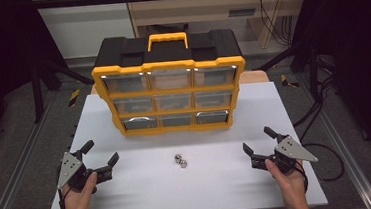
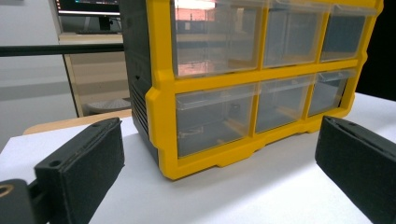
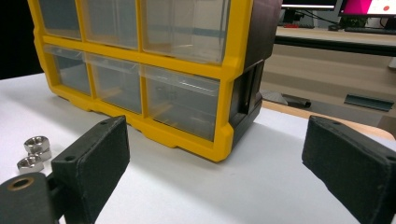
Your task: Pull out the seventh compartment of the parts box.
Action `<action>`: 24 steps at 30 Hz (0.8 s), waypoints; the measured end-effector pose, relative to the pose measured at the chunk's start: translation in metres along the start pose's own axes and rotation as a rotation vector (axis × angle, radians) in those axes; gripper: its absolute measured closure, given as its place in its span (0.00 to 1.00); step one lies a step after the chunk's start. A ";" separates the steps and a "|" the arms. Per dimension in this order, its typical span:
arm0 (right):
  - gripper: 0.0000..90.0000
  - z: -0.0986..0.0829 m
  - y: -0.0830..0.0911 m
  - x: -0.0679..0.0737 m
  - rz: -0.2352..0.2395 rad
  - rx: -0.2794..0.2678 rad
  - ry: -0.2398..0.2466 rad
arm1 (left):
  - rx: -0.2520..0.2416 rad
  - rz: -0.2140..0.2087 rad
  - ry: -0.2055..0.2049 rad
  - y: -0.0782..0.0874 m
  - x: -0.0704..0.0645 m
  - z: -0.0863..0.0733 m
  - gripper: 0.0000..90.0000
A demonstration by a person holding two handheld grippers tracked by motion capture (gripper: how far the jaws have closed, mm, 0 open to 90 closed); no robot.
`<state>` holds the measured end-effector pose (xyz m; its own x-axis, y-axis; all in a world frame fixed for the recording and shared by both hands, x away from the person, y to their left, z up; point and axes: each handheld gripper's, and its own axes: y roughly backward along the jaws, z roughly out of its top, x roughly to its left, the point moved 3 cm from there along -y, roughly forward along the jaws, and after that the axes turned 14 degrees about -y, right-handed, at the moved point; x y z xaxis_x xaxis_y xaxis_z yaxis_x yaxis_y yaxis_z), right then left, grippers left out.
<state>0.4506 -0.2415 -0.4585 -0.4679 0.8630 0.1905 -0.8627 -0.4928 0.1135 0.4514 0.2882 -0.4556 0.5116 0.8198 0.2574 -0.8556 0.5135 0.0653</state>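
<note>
Hidden or unclear: the drawer organiser (image 1: 169,88) is showing nine clear drawers in the high view, but glare and reflections are hiding whatever is lying inside them; the two gripper views are cutting off its top row and its handle (image 1: 167,39).
Left gripper (image 1: 99,154): it is sitting near the left front of the white table (image 1: 145,198), held in the person's left hand (image 1: 78,198), jaws spread wide, released, gripping nothing and touching nothing but air; whether its underside is resting on the table is not clear.
Hex nuts (image 1: 180,160): two small metal nuts are lying just beside each other on the table, between the two grippers and in front of the organiser, apart from all of them.
Right gripper (image 1: 259,140): it is sitting near the right front of the table, held in the person's right hand (image 1: 290,184), jaws likewise wide apart, released, holding nothing.
Left gripper view: it is looking past its own gripper (image 2: 219,154) at the organiser's left front corner (image 2: 161,135) and dark side wall, with a monitor (image 2: 86,5) cut off at the top edge.
Right gripper view: it is showing, past its own gripper (image 3: 215,158), the organiser's right front corner (image 3: 224,140), the nuts (image 3: 33,153) at the far left, and screens (image 3: 369,7) on a desk behind.
</note>
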 end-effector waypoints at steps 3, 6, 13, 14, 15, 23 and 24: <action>0.08 0.000 0.000 0.000 -0.001 -0.005 0.007 | 0.002 0.005 -0.002 0.001 0.001 0.000 0.01; 0.08 0.000 0.000 0.000 0.001 -0.006 0.014 | 0.002 0.006 0.008 0.001 0.001 0.000 0.01; 0.08 0.000 -0.001 -0.001 -0.018 -0.004 0.011 | 0.045 0.024 0.003 -0.001 -0.002 -0.004 0.00; 0.08 0.000 -0.001 -0.002 -0.018 -0.008 0.028 | 0.048 0.024 -0.003 -0.001 -0.002 -0.004 0.00; 0.08 -0.001 -0.001 -0.001 -0.022 0.002 0.011 | 0.053 0.021 -0.012 -0.001 -0.003 -0.004 0.00; 0.08 -0.001 -0.001 -0.001 -0.028 0.005 0.003 | 0.111 0.007 -0.110 -0.006 -0.014 0.001 0.02; 0.08 -0.002 -0.001 -0.001 -0.028 0.009 0.002 | 0.122 -0.007 -0.106 -0.007 -0.015 0.001 0.03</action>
<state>0.4514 -0.2415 -0.4602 -0.4439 0.8766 0.1856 -0.8737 -0.4694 0.1279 0.4500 0.2722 -0.4593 0.5115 0.7817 0.3568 -0.8588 0.4789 0.1821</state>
